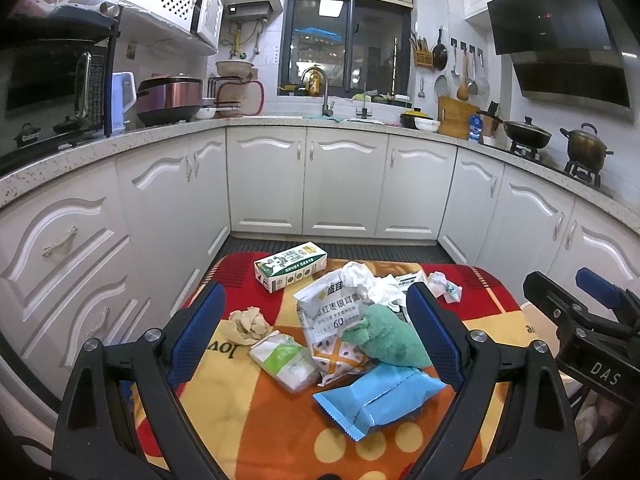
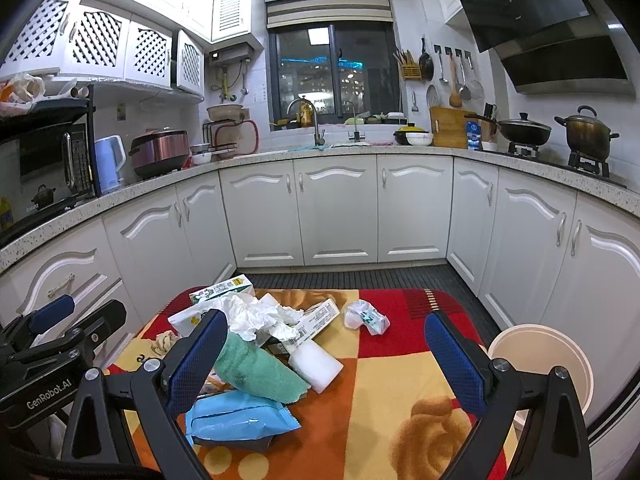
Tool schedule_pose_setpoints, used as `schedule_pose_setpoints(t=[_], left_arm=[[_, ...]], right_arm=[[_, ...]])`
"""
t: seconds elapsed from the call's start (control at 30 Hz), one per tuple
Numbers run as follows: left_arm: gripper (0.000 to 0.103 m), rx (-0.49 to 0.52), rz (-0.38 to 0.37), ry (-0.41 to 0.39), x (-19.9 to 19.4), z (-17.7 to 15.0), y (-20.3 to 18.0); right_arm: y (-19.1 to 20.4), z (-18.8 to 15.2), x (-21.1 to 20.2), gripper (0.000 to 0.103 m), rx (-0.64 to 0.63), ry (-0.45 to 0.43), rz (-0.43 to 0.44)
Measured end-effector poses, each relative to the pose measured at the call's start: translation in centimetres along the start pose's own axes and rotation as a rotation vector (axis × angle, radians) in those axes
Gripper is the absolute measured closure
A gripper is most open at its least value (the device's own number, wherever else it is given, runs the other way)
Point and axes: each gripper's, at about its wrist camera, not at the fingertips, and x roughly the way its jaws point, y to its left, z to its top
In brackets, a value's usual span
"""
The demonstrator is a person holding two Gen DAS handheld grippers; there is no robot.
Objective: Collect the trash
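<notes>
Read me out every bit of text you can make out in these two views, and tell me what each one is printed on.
"DAS": on the right gripper body.
"GenRobot.AI": on the left gripper body.
"60", beside Chinese print I cannot read with confidence: on the white snack bag.
"lov", upside down and cut off: on the table cloth.
Milk carton, small wrappers, microwave badge: too small or blurred.

Open left gripper (image 1: 316,320) above blue packet (image 1: 380,398), green cloth (image 1: 386,338).
</notes>
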Motion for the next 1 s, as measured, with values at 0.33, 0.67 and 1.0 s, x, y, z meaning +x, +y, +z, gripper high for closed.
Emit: schedule_pose_setpoints(t=[0.33, 0.67, 1.0], left_arm=[[0.012, -0.003, 0.002, 0.013, 0.3, -0.3, 0.0], [0.012, -0.001, 0.007, 0.043, 1.3, -0.7, -0.2], [0.012, -0.005, 0.018, 0.065, 2.0, -0.9, -0.2]], right_arm=[[0.0, -0.2, 0.3, 0.005, 0.002, 0.014, -0.001], [-0.3, -0.6, 1.2, 0.005, 0.009, 0.046, -0.005], [-1.0, -0.9, 2.0, 0.005, 0.015, 0.068, -0.017]])
